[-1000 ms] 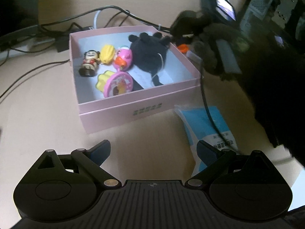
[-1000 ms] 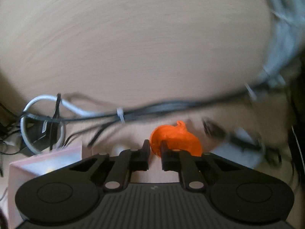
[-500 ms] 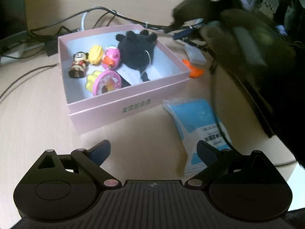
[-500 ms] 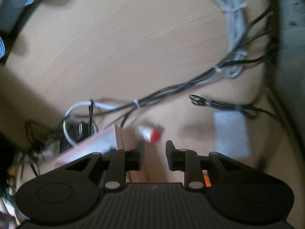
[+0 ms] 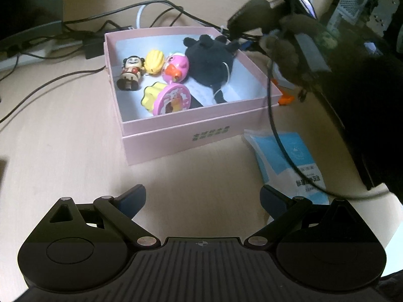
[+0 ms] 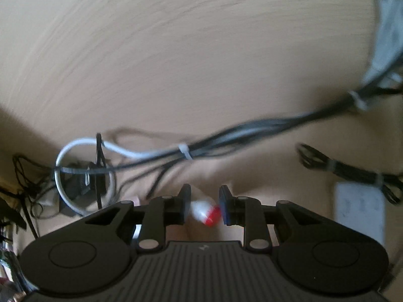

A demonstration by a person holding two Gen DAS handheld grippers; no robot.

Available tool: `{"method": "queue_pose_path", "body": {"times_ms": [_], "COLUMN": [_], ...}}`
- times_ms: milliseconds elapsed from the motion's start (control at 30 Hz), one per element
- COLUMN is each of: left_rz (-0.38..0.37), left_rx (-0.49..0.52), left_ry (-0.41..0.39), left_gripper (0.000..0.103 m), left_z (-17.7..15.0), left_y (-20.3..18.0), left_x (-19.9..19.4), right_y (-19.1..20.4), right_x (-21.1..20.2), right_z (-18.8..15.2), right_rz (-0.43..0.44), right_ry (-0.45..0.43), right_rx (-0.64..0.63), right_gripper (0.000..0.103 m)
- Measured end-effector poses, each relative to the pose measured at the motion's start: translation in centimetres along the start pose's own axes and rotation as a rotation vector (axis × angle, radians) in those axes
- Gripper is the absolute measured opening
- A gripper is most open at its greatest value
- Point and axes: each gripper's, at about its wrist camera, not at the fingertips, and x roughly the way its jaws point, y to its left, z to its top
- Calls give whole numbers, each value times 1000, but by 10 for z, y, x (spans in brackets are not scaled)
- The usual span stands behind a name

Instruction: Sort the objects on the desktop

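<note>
Right wrist view: the right gripper (image 6: 203, 202) stands slightly parted, having just been opening, a white-and-red capsule (image 6: 206, 212) between its fingers, grip uncertain. Tied cables (image 6: 186, 151) cross beyond. The left gripper (image 5: 202, 198) gapes wide, empty, near the pink box (image 5: 176, 136).

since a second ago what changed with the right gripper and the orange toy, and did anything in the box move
The right gripper let go of the orange toy, which now lies on the desk beside the pink box. Its jaws have just been opening; a small white-and-red object now sits between them, grip unclear. The left gripper stayed open, and the box contents are unchanged.
</note>
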Motion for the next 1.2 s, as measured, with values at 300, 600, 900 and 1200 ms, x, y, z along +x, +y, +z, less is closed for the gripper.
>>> {"method": "queue_pose_path", "body": {"times_ms": [300, 600, 900, 1200], "left_rz": [-43, 2, 84, 108], "left_rx": [84, 76, 18, -28], "left_ry": [-29, -17, -27, -25], "left_gripper": [100, 100, 100, 100], "left_z": [-11, -18, -29, -36], "left_y": [-16, -23, -19, -19], "left_x": [-14, -17, -32, -29], "right_y": [-26, -30, -8, -3], "right_x": [-83, -103, -9, -78], "right_z": [-98, -66, -25, -63], "right_rz": [-14, -23, -19, -44], "right_ry": [14, -105, 23, -130], "right_rx": [5, 48, 156, 66], "right_gripper": [21, 38, 39, 25]}}
